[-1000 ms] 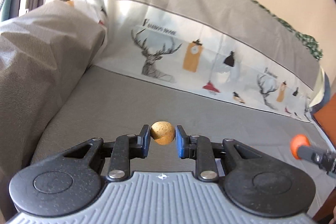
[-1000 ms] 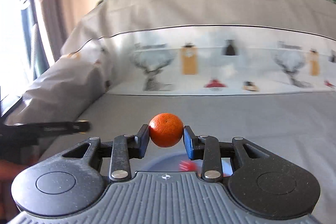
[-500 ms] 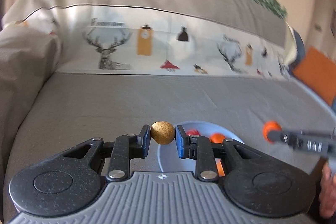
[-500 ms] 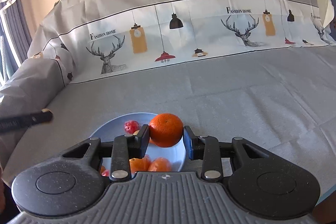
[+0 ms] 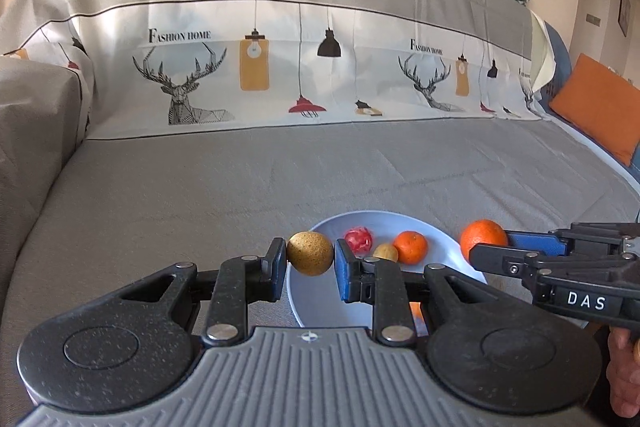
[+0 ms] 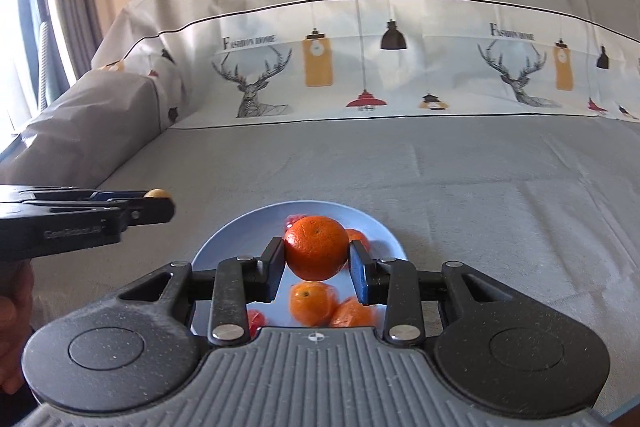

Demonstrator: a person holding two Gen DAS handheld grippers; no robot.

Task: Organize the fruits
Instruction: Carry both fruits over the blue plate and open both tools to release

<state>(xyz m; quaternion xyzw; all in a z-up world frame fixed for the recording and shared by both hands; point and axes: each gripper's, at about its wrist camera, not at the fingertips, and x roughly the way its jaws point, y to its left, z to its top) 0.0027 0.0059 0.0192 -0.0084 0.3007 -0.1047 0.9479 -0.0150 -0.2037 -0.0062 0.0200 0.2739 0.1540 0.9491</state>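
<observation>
"FASHION HOME" is printed twice on the sofa cover (image 5: 280, 75), each time just above a deer head (image 5: 180, 83), and "DAS" marks the right gripper (image 5: 486, 247).

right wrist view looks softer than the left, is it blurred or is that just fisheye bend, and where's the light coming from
Right wrist view: slightly motion-blurred, the sheet lettering smeared; daylight glares from the window at left. Left wrist view: sharp, lettering readable. Both bend straight lines at the edges.
</observation>
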